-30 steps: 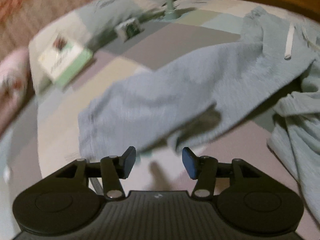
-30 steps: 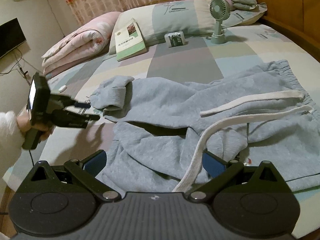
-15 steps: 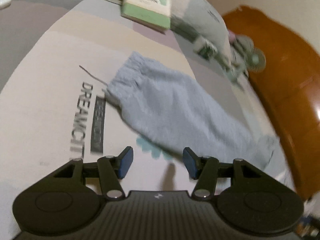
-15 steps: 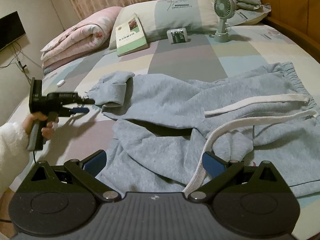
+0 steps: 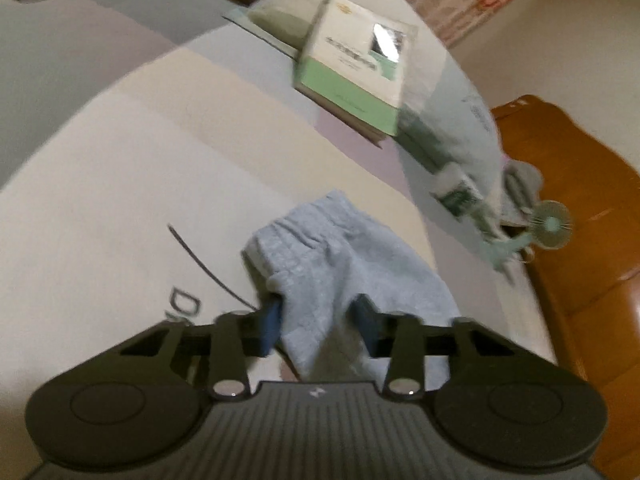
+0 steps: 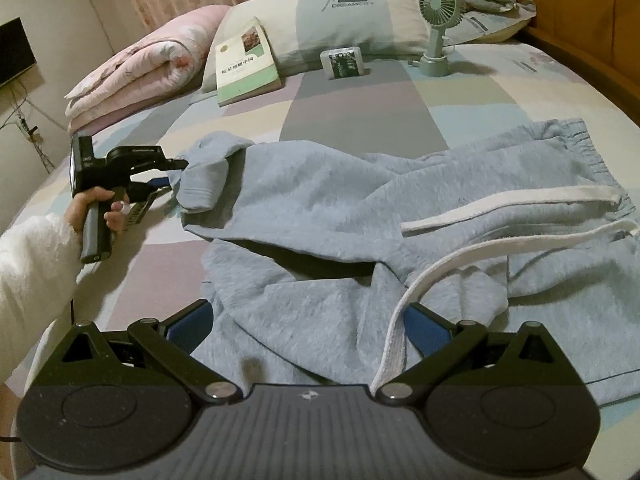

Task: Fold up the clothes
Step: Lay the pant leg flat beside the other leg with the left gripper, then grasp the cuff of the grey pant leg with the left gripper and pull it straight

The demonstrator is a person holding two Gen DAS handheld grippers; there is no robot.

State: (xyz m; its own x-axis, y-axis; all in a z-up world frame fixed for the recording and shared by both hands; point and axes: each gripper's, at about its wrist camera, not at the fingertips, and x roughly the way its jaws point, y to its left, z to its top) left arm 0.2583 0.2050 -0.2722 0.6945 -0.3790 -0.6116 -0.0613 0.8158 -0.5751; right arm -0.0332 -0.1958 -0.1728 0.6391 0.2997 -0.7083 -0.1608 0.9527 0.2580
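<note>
Left wrist view: left gripper (image 5: 316,326) has its jaws closing around the ankle cuff (image 5: 304,236) of the grey sweatpants (image 5: 360,280). Fleece is bunched between the pads (image 5: 269,326), but a firm pinch isn't clear through the blur. Pants leg lies on the patchwork bed sheet (image 5: 120,184); book (image 5: 356,68) and small fan (image 5: 548,224) are well beyond. A second ago this gripper was spread with nothing in it, looking across the whole leg; it has since rolled over and come in on the cuff.

Right wrist view: right gripper (image 6: 308,326) is spread wide and holds nothing, low over the nearer leg with the white drawstring (image 6: 440,272) running between the jaws. The sweatpants sprawl across the bed, waistband (image 6: 576,140) at far right, and the person's hand (image 6: 100,212) brings the left gripper to the far cuff. This view has barely changed.

Handling, my read: soft, floppy, light, a bit grippy, will sag and drag. Grab the ribbed cuff or waistband, the thicker hems; avoid the loose drawstring.
</note>
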